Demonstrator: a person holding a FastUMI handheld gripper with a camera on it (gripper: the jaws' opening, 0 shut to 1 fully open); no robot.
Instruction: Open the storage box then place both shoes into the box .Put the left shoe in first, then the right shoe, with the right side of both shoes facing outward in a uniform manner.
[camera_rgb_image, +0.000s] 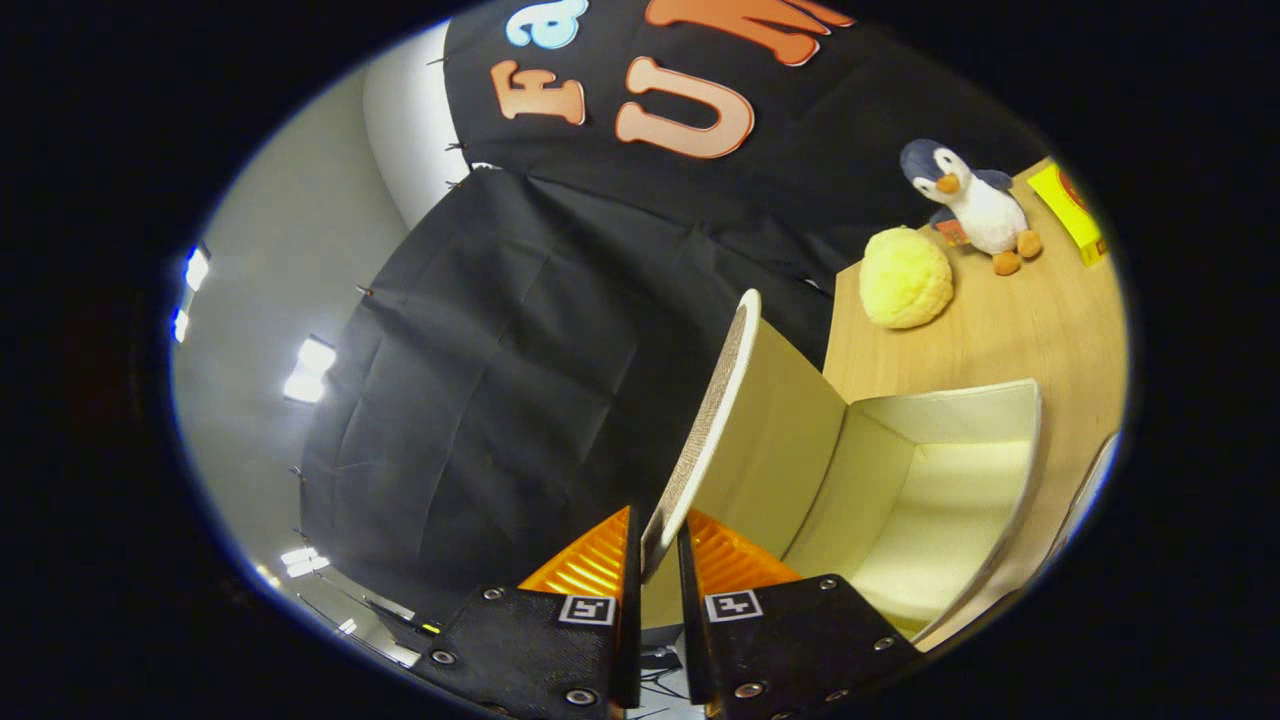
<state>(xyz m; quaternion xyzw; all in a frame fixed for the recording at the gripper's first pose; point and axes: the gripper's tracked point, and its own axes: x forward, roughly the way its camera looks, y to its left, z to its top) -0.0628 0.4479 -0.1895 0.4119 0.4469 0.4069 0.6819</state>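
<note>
The edge of the flat, cream-faced hinged lid (745, 420) of the pale cream rectangular storage box (940, 500) is pinched between the two fingers of the gripper (657, 545), which are clenched on it from either side. The lid is raised and tilted well away from the box opening, and the pale interior is exposed just beyond the fingers and appears to be without shoes. The box rests on a light wooden tabletop (1000, 330), with a round yellow fluffy plush ball (905, 277) and a grey-and-white plush penguin (970, 205) further back. The opening step is judged nearly complete. To finish it well, the lid should be swung along its hinge arc rather than pulled straight, so the box is not dragged or tipped, and released only once it rests fully back.
</note>
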